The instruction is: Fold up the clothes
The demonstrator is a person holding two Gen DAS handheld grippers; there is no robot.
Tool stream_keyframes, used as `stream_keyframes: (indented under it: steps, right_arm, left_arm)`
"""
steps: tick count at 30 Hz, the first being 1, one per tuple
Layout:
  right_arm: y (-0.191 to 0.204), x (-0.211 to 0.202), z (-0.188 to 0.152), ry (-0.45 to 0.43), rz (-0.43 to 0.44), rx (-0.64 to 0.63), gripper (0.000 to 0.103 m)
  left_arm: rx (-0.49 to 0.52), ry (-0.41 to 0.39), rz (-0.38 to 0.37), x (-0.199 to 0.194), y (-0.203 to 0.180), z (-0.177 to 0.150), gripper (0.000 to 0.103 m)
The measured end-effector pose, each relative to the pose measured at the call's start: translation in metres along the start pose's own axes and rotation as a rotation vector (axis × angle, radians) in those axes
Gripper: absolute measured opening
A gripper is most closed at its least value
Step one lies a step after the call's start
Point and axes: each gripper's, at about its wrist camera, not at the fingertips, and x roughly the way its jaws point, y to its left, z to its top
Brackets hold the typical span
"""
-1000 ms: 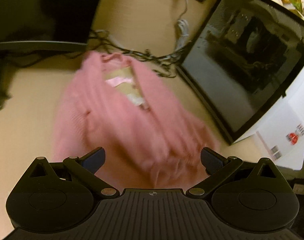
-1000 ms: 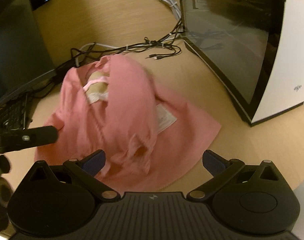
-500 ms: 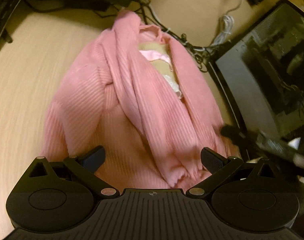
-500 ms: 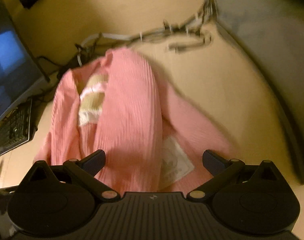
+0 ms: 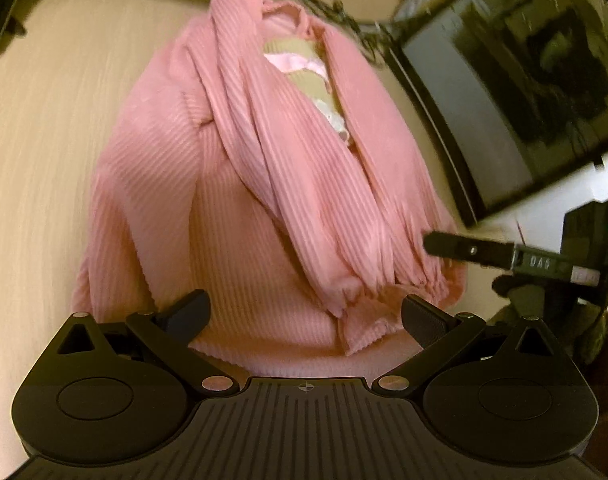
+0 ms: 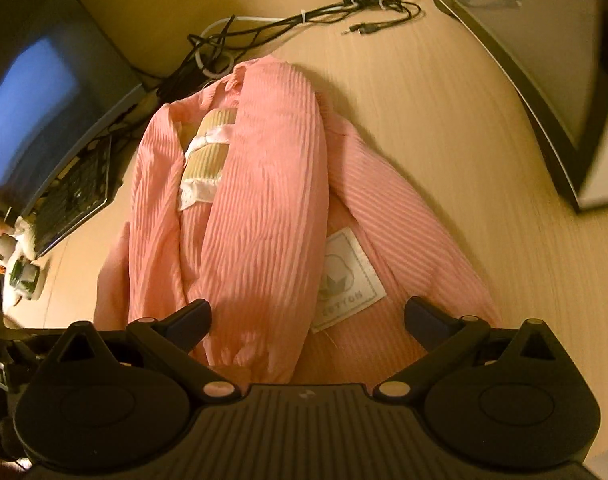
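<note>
A pink ribbed sweater (image 5: 239,208) lies on the wooden desk with both sleeves folded inward across its body. Its collar, with a beige inner band, points away from me. In the right wrist view the same sweater (image 6: 263,208) shows a white cotton label (image 6: 350,280) near its lower right. My left gripper (image 5: 306,316) hovers open over the hem, holding nothing. My right gripper (image 6: 308,318) is open too, above the sleeve cuff and label. From the left wrist view, the right gripper's finger (image 5: 464,248) reaches in at the sweater's right edge.
A computer case with a dark glass panel (image 5: 524,92) stands right of the sweater. Tangled cables (image 6: 304,24) lie behind the collar. A monitor (image 6: 35,92) and keyboard (image 6: 75,192) sit at the left. Bare desk (image 5: 43,140) lies left of the sweater.
Both grippers have moved down and closer over the sweater's hem end. The right gripper has come into the left wrist view at the right. The sweater lies the same.
</note>
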Motion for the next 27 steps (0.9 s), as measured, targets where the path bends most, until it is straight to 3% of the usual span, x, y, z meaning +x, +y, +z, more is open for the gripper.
stream_keyframes:
  steps: [5, 8, 10, 14, 16, 18, 20, 21, 22, 25, 27]
  right_arm:
    - [0.002, -0.007, -0.015, -0.026, -0.004, -0.015, 0.103]
    - [0.006, -0.006, -0.016, -0.031, -0.024, -0.03, 0.103]
    - [0.008, -0.006, -0.017, -0.036, -0.036, -0.048, 0.103]
    - [0.004, -0.007, -0.019, -0.059, -0.03, -0.021, 0.103]
    - [0.003, -0.007, -0.019, -0.07, -0.029, -0.005, 0.103]
    - [0.004, -0.007, -0.02, -0.079, -0.033, 0.001, 0.103]
    - [0.006, -0.006, -0.022, -0.084, -0.049, -0.007, 0.103]
    - [0.008, -0.006, -0.023, -0.087, -0.058, -0.008, 0.103]
    - [0.008, -0.006, -0.024, -0.091, -0.068, -0.007, 0.103]
    - [0.013, -0.004, -0.027, -0.106, -0.105, -0.007, 0.103]
    - [0.019, -0.001, -0.029, -0.115, -0.138, -0.018, 0.103]
  left_arm:
    - [-0.071, 0.078, -0.053, -0.008, -0.001, -0.019, 0.103]
    - [-0.162, 0.036, -0.114, -0.012, -0.001, -0.014, 0.103]
    - [-0.168, -0.014, -0.159, -0.015, -0.009, -0.006, 0.103]
    - [-0.089, -0.036, -0.075, -0.001, -0.034, 0.009, 0.097]
    - [-0.027, -0.022, 0.021, 0.011, -0.043, 0.009, 0.065]
    - [0.029, -0.007, 0.091, 0.023, -0.05, 0.008, 0.059]
    - [0.089, -0.016, 0.128, 0.027, -0.057, 0.009, 0.04]
    - [0.11, -0.031, 0.137, 0.023, -0.059, 0.011, 0.015]
    - [0.132, -0.045, 0.146, 0.019, -0.061, 0.013, 0.008]
    - [0.166, -0.122, 0.179, -0.005, -0.055, 0.028, 0.006]
    - [0.17, -0.196, 0.243, -0.032, -0.038, 0.047, 0.005]
